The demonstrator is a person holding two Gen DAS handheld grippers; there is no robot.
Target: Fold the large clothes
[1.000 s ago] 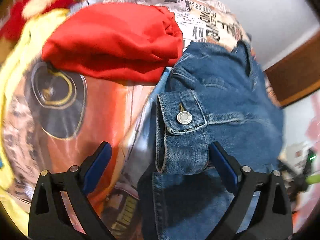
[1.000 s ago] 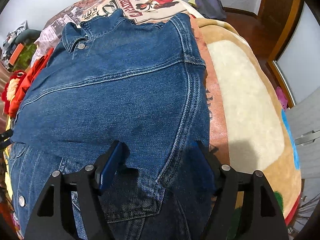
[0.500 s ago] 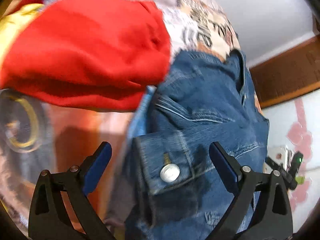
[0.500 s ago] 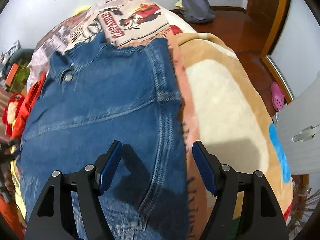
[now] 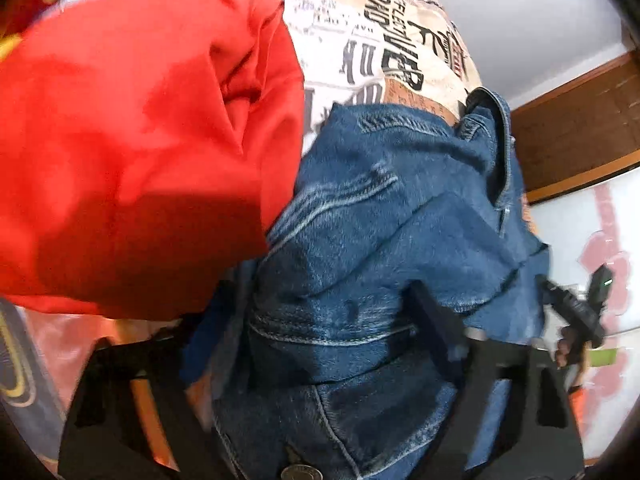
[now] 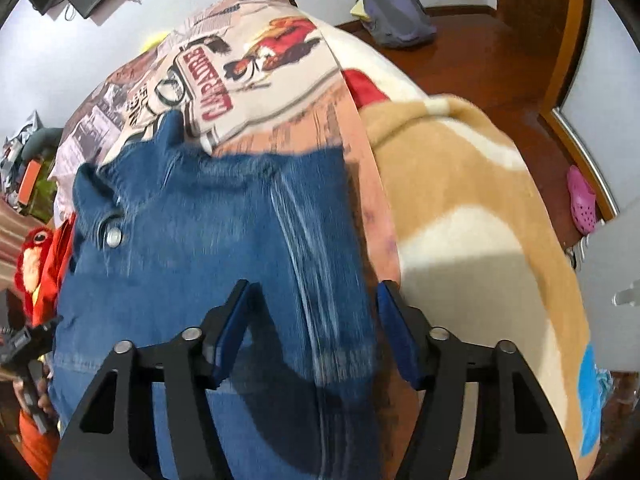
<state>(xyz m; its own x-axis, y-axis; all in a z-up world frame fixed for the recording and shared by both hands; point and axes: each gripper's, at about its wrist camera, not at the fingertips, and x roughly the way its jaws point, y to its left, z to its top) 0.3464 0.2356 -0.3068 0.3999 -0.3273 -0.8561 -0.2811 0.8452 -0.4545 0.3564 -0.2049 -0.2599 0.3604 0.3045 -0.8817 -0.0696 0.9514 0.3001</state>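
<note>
right wrist view: the denim jacket [image 6: 208, 240] lies spread on the printed bedspread [image 6: 256, 80] ahead of the right gripper [image 6: 312, 340], whose jaws stand wide, holding nothing. the left gripper [image 5: 320, 344] straddles bunched denim; grip unclear. folding looks barely begun.

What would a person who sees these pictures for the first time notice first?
The blue denim jacket spread on the printed bedcover fills the middle of both views. In the left wrist view a bright red garment lies left of it. The right gripper hangs open over the jacket's right edge.
</note>
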